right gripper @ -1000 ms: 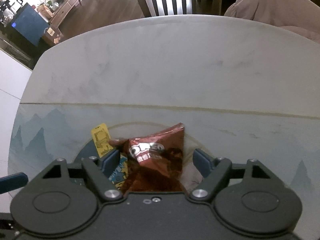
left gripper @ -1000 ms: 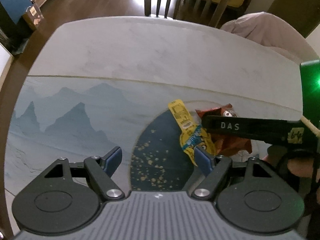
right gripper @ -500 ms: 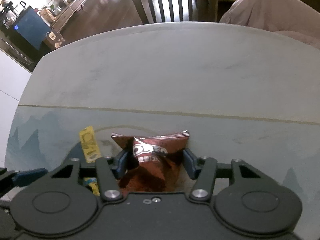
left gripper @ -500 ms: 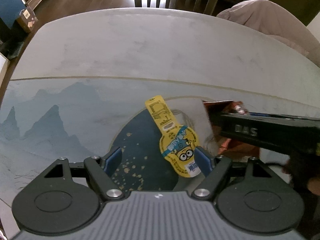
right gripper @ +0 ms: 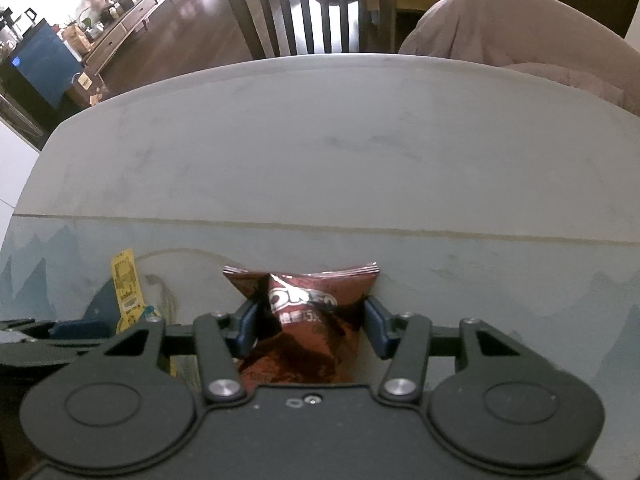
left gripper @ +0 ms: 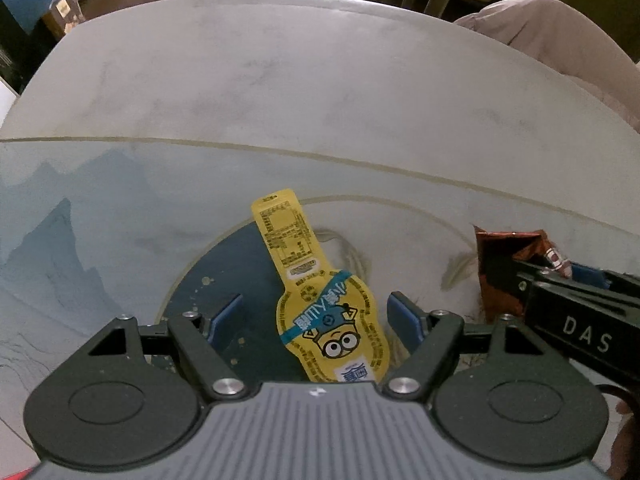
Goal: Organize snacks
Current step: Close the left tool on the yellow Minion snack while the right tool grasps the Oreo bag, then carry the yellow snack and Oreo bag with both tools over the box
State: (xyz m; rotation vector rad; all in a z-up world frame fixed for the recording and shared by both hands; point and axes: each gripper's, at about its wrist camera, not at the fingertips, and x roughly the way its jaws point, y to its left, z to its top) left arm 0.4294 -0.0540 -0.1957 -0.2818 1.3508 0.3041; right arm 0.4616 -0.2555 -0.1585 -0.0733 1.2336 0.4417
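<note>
Snacks sit on the painted part of the tabletop (left gripper: 280, 80) as I work both tools from afar. The dark red snack bag (right gripper: 308, 316) is pinched between the blue pads of my right tool (right gripper: 310, 326), whose jaws are closing; both pads press into the bag's sides and the foil is creased between them. In the left wrist view, that bag (left gripper: 496, 268) shows at the far right edge, partly behind the right tool's black arm (left gripper: 576, 320). The yellow snack pack (left gripper: 320, 296), printed with a cartoon face in goggles, lies flat across a dark blue circle (left gripper: 224, 280) painted on the tabletop, its narrow label end pointing away from me. My left tool (left gripper: 316, 316) hangs over it with jaws spread wide; the pack's broad end lies between the two blue pads (left gripper: 226, 314), and neither pad touches it. From the right wrist view, the yellow pack (right gripper: 126, 280) is just left of the red bag, apart from it. A wooden chair (right gripper: 312, 8) and a pinkish draped cloth (right gripper: 520, 40) stand beyond the tabletop's far edge.
</note>
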